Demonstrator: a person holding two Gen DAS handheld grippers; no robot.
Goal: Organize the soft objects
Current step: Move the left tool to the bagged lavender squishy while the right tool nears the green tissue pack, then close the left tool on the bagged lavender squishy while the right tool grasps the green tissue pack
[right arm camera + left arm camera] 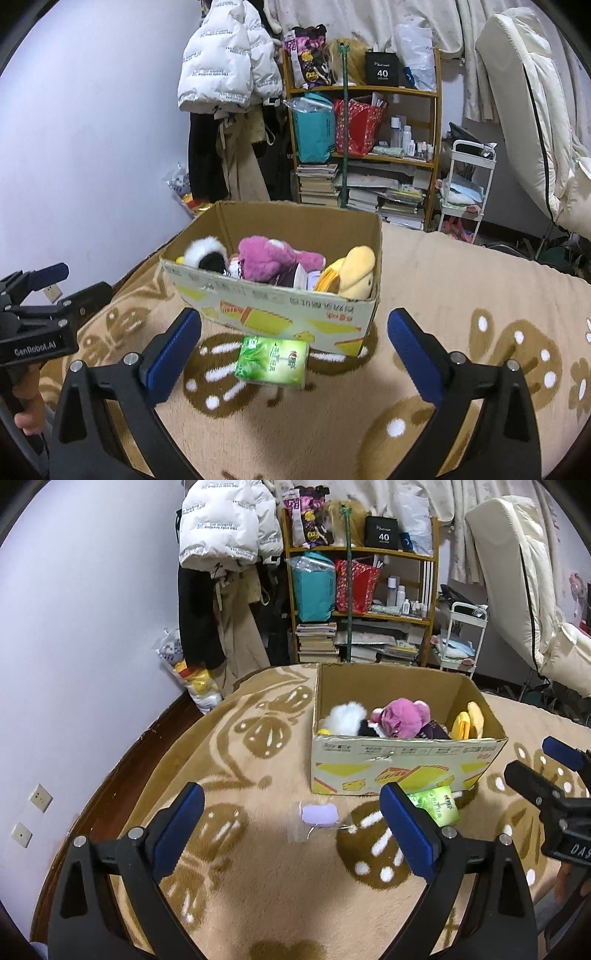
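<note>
Green tissue pack (272, 362) lies near the half-filled box (273, 306), right tool (293, 354) spread apart for grabbing it, left tool (291, 830) likewise gaping over the purple pouch (320, 814).

green tissue pack (272, 361), lilac sponge (320, 814), pink plush (273, 259)

Ahead of you the cardboard box (273, 314) sits on the blanket (461, 295), with the plush toys (273, 258) inside it. The tissue pack (273, 362) lies just before the box's near wall, and the small wrapped pad (319, 814) lies left of that pack. Behind the box stands the bookshelf (360, 609), with hanging coats (225, 572) to its left.
</note>
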